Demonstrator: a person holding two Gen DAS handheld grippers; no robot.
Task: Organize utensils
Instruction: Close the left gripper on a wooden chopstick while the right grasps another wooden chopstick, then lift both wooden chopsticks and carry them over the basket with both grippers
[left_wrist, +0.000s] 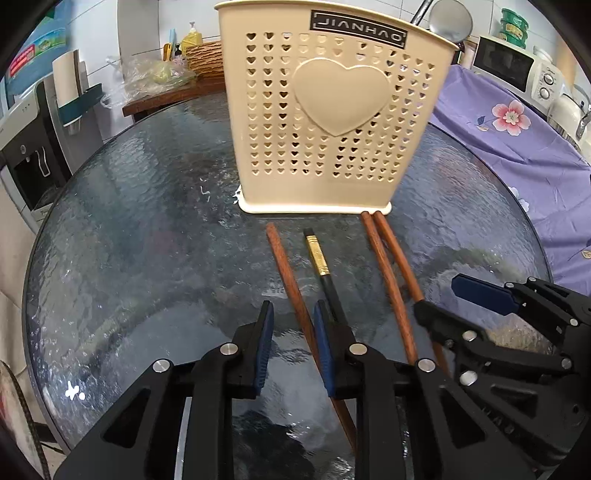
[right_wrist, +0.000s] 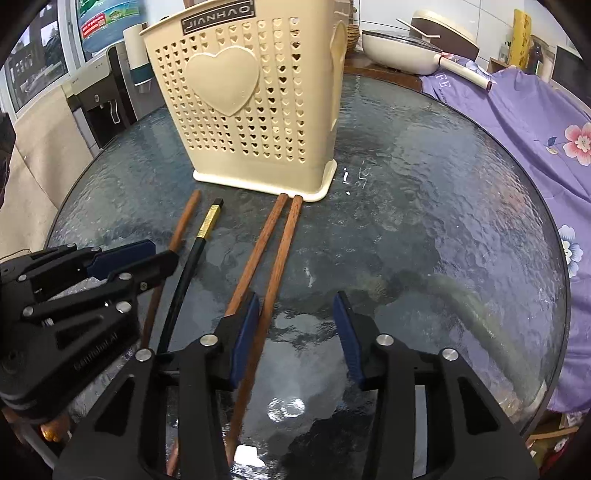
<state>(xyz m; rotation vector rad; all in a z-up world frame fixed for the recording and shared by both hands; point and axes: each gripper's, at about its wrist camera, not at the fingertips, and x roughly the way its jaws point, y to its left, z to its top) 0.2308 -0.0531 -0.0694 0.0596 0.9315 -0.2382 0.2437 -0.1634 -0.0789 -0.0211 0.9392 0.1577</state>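
Observation:
A cream utensil holder (left_wrist: 332, 110) with heart holes stands on the round glass table (left_wrist: 147, 258); it also shows in the right wrist view (right_wrist: 251, 110). Several chopsticks lie in front of it: one brown chopstick (left_wrist: 288, 280), a black chopstick with a gold band (left_wrist: 321, 266) and a pair of brown chopsticks (left_wrist: 391, 273). My left gripper (left_wrist: 293, 314) is open, its fingers on either side of the single brown chopstick. My right gripper (right_wrist: 297, 306) is open, low over the brown pair (right_wrist: 273, 240), one of which lies between its fingers.
A ladle (left_wrist: 448, 20) stands in the holder. A purple flowered cloth (left_wrist: 517, 147) covers the surface to the right. A microwave (left_wrist: 517, 70), a water dispenser (left_wrist: 29, 158) and a pan (right_wrist: 406, 48) stand around the table.

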